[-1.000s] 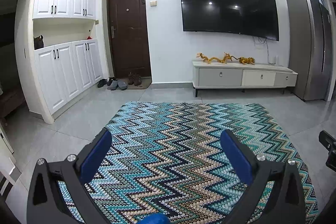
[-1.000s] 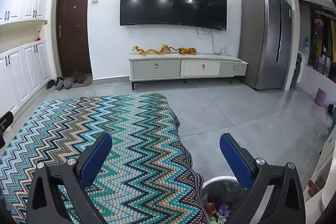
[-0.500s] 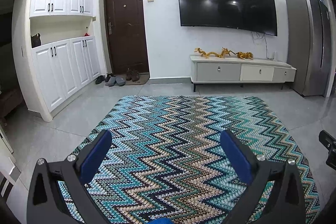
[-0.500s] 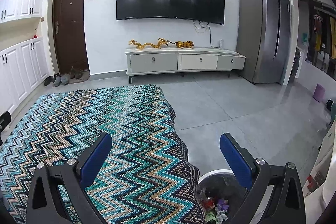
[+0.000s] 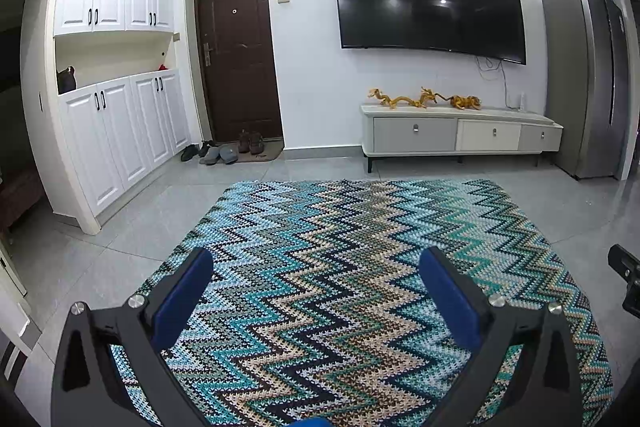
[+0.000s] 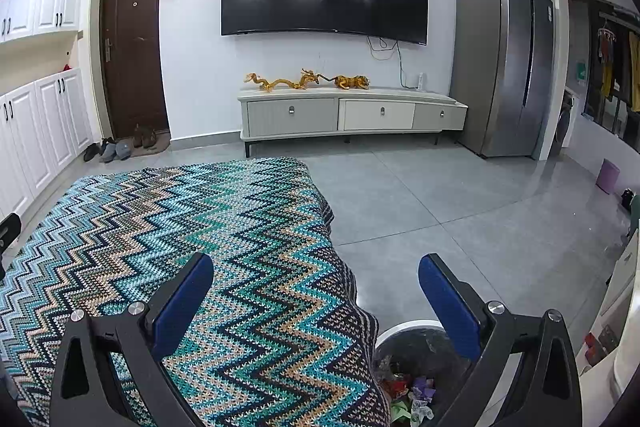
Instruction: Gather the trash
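Both tools are wide open and empty right now: left tool over the middle of the zigzag knit cloth, right tool over its right edge, where the cloth drapes down. The surface under it isn't visible, probably a tabletop. No loose trash on the cloth as far as I can see. What there is sits in the round white-rimmed bin with its dark liner, down beside the drape: crumpled wrappers and paper bits in red, purple and green. That stuff looks feather-light, soft and crinkly, so I'd guess pinching a bunched fold works better than a flat edge. The liner looks thin and slick; grab it at the rim.
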A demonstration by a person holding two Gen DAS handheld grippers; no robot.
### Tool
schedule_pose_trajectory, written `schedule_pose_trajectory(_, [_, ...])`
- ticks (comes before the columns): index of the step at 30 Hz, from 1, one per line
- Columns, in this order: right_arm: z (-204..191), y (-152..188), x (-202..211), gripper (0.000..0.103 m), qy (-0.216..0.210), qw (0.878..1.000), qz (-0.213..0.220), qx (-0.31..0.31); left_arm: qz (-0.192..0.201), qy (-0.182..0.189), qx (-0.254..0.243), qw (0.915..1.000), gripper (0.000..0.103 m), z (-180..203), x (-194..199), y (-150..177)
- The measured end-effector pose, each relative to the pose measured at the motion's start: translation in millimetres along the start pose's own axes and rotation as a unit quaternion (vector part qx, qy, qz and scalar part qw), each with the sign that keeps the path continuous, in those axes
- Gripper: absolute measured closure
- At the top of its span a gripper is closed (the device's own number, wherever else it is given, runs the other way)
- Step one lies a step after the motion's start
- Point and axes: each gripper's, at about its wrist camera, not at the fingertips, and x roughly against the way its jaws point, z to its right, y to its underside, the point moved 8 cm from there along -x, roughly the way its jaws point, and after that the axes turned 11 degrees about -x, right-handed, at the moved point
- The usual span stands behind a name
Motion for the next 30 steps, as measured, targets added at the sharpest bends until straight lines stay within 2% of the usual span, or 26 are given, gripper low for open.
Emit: schedule_pose_trajectory(30, [1.3, 0.3, -0.3, 0.0, 0.001, 1.0, 0.001, 0.001, -0.001, 0.012, -0.014, 0.9998, 0.0, 10.5, 0.5, 3.2])
